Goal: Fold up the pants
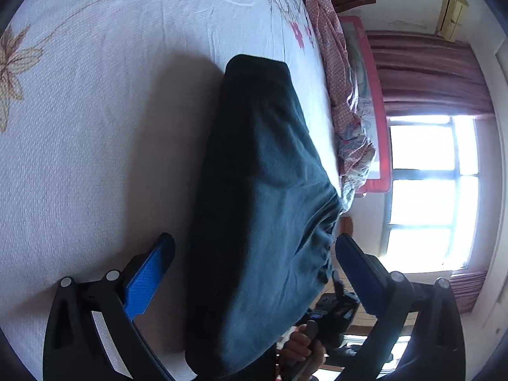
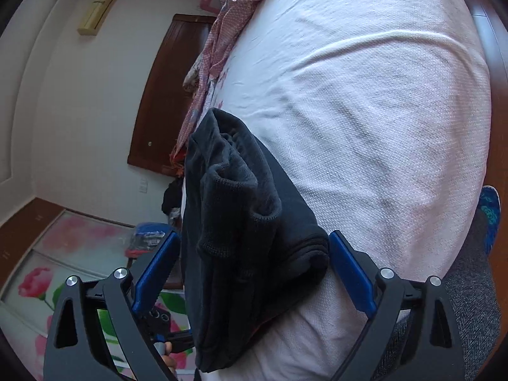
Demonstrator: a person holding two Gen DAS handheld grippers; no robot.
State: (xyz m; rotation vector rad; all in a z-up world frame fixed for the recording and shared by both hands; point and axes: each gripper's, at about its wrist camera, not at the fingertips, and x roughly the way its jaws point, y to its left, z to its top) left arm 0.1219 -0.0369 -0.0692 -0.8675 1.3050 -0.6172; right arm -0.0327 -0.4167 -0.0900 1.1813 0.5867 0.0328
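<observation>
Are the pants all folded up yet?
Nearly. The dark pants already lie on the bed in a folded bundle, cuffs stacked on top. Both the left hand-held gripper and the right hand-held gripper are open around it, gripping nothing. Maybe one more fold or tidy remains.

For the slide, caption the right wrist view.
Open right gripper straddles folded dark pants on a white bed.

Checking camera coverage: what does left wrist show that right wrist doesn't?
Left wrist only: a bright window with curtains, the sheet's flower print, and a hand gripping the other device.

Right wrist only: the pants' ribbed cuffs stacked on top, a wooden door, a floral panel and a blue slipper.

Both: the folded dark pants on the white bed sheet, a crumpled pink quilt, and each view's own gripper, left gripper and right gripper, open around the pants.
</observation>
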